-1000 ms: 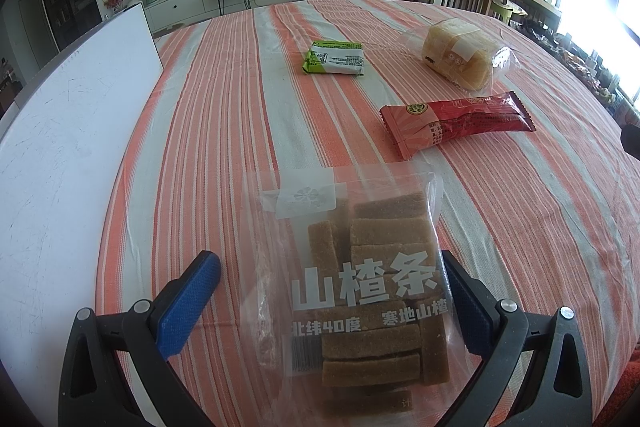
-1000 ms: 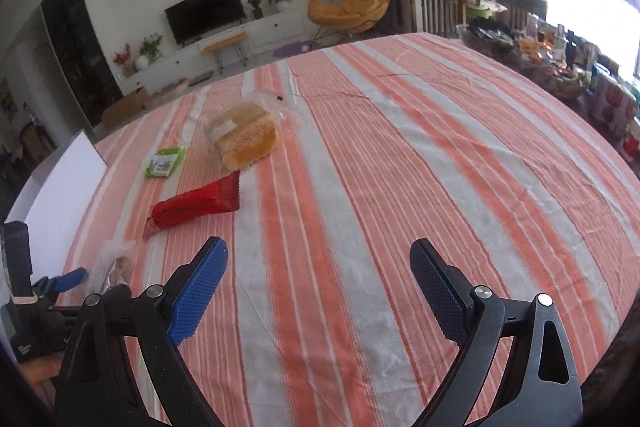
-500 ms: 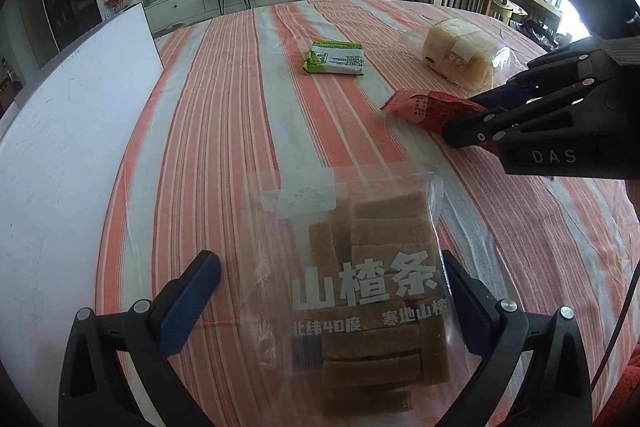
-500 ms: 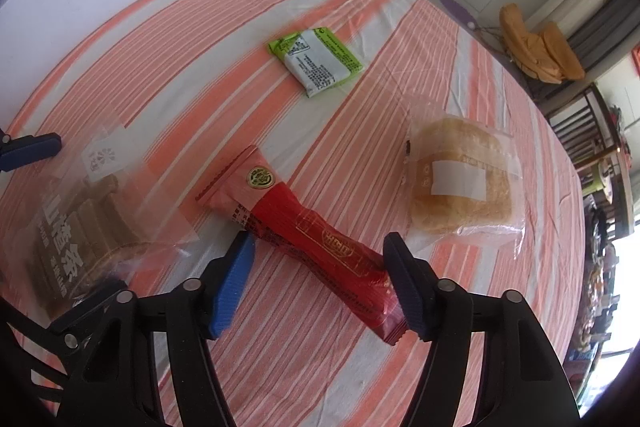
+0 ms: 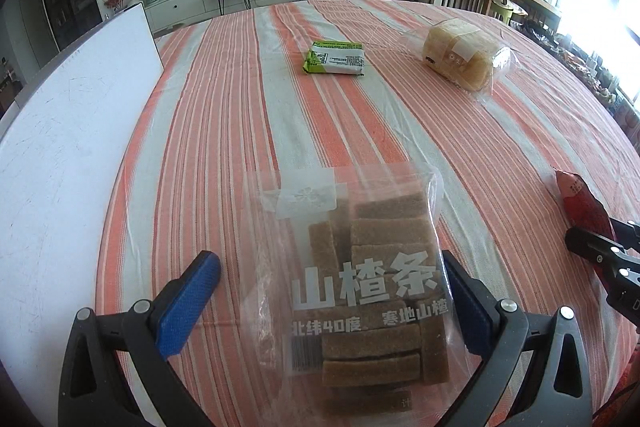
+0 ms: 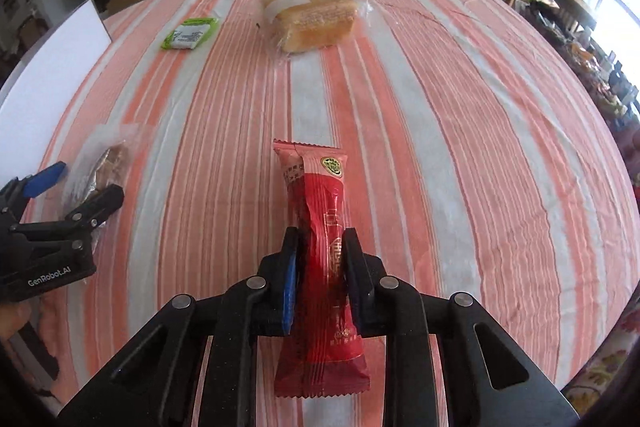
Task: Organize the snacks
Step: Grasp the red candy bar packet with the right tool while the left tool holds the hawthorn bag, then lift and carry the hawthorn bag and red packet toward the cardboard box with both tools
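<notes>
**Red snack pinched, hawthorn bag straddled**

A striped tablecloth (image 5: 248,99) covers the table. The clear hawthorn-strip bag (image 5: 360,287) lies between the wide-spread fingers of the left gripper (image 5: 332,291). Farther off sit a wrapped bread loaf (image 6: 308,17) and green packet (image 6: 190,34). The right gripper (image 6: 320,267) clamps the red snack packet (image 6: 320,211) by its middle.

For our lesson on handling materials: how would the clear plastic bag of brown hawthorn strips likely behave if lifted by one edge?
The clear plastic bag of brown hawthorn strips would probably sag, since its film looks thin and crinkled. The loosely stacked strips may slide and shift. Its glossy film could be slippery.
</notes>
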Demonstrator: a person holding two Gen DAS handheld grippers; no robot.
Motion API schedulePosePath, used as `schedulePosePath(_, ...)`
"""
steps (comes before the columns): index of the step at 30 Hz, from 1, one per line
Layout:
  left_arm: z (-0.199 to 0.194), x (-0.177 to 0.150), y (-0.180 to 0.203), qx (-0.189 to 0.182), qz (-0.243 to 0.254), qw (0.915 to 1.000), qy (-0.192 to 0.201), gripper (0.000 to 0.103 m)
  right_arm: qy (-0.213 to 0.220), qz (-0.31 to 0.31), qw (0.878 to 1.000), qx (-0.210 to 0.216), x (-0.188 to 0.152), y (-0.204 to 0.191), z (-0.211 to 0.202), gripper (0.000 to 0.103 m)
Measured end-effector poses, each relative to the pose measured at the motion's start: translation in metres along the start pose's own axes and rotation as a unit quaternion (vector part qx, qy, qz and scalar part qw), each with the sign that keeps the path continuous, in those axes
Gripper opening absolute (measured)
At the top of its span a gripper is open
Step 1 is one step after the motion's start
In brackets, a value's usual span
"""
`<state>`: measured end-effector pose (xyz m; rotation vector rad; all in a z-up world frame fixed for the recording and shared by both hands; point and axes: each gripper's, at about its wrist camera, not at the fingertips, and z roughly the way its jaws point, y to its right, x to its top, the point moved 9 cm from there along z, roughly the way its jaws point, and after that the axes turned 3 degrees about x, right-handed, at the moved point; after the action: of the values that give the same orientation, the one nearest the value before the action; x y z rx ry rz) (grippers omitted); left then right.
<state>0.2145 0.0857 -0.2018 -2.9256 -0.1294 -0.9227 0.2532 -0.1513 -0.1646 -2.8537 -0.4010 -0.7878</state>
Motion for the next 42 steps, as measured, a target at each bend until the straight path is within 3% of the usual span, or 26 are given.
schedulePosePath(1, 0.0, 0.0, 0.0, 0.0, 0.0, 1.0, 0.0, 0.103, 0.011, -0.001, 1.0, 0.011, 0.001, -0.004, 0.002, 0.07)
schedulePosePath(2, 0.0, 0.0, 0.0, 0.0, 0.0, 1.0, 0.0, 0.103, 0.009, -0.002, 1.0, 0.02, 0.003, -0.006, 0.007, 0.085)
schedulePosePath(3, 0.0, 0.0, 0.0, 0.0, -0.001, 1.0, 0.0, 0.103, 0.014, -0.006, 1.0, 0.016, 0.007, -0.006, 0.011, 0.092)
schedulePosePath(7, 0.0, -0.001, 0.0, 0.001, -0.001, 1.0, 0.001, 0.103, 0.025, -0.042, 0.999, 0.015, 0.028, -0.004, 0.023, 0.099)
schedulePosePath(12, 0.0, -0.001, 0.0, 0.002, -0.002, 1.0, 0.0, 0.103, 0.033, -0.067, 0.996, 0.039, 0.035, 0.0, 0.023, 0.102)
schedulePosePath(42, 0.0, -0.001, -0.001, 0.002, -0.003, 1.0, 0.0, 0.103, 0.032, -0.069, 0.996, 0.037, 0.033, -0.001, 0.021, 0.102)
